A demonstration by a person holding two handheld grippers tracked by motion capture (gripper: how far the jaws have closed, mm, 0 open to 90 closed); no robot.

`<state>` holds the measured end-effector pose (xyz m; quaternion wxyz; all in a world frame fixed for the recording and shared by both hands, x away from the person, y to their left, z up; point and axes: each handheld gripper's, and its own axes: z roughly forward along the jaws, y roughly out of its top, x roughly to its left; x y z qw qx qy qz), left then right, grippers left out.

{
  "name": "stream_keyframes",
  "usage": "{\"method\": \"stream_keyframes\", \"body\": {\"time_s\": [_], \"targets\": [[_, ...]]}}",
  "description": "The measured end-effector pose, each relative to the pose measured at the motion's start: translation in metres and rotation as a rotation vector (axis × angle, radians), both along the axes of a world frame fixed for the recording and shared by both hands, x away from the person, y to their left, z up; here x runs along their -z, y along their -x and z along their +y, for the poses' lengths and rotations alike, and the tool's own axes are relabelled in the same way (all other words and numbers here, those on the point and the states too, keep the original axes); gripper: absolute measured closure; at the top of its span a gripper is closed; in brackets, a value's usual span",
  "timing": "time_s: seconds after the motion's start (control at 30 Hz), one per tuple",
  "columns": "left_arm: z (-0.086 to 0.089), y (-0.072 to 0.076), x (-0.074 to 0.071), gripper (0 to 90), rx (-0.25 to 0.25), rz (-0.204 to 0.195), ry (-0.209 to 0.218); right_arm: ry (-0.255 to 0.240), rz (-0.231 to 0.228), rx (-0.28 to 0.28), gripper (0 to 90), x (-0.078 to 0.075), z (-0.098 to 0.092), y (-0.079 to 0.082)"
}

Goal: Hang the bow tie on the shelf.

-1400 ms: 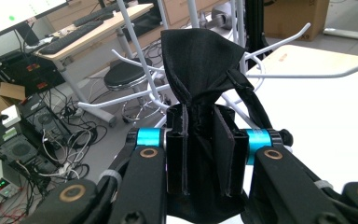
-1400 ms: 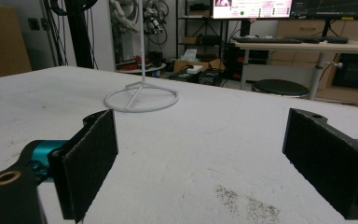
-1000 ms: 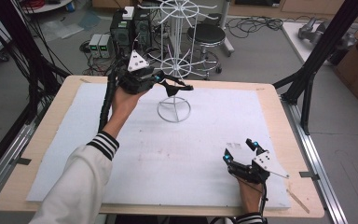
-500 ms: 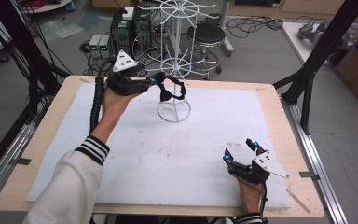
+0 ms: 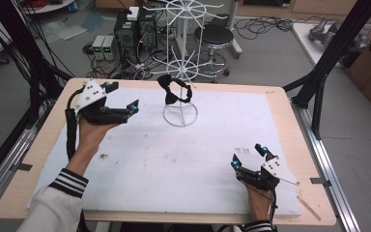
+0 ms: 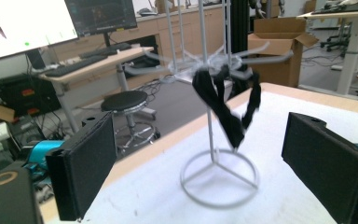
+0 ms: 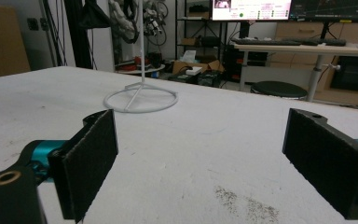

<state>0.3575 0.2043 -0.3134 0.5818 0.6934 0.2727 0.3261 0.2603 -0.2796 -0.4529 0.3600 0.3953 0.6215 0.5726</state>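
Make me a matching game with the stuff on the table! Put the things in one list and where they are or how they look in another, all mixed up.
Things:
1. black bow tie
2. white wire stand
3. left gripper
4. right gripper

Places or states:
A. low at the near right of the table, jaws open
B. hangs from a wire arm
C. held up left of the stand, jaws just opened, nothing between them
D. ring base on the white mat

Pairs: 1-B, 2-D, 3-C, 4-A
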Motion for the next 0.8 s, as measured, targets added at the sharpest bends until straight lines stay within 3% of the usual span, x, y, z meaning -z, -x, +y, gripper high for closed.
{"method": "stream_keyframes", "body": {"time_s": [0.23, 0.43, 0.53, 0.63, 0.8], "targets": [[0.029, 0.038, 0.05, 10.4, 0.017, -0.046, -0.001, 0.002, -0.001, 0.004, 9.4, 0.0, 0.0, 0.0], [0.052, 0.056, 0.093, 10.5, 0.02, 0.009, 0.047, 0.007, -0.008, 0.002, 9.4, 0.0, 0.0, 0.0], [0.059, 0.061, 0.107, 10.4, 0.012, 0.017, 0.05, 0.004, -0.007, 0.009, 9.4, 0.0, 0.001, 0.0], [0.066, 0.065, 0.119, 10.5, 0.005, 0.029, 0.079, 0.004, -0.007, 0.01, 9.4, 0.0, 0.0, 0.0], [0.073, 0.074, 0.132, 10.5, 0.012, -0.011, 0.145, 0.004, -0.009, 0.007, 9.3, 0.0, 0.0, 0.001]]}}
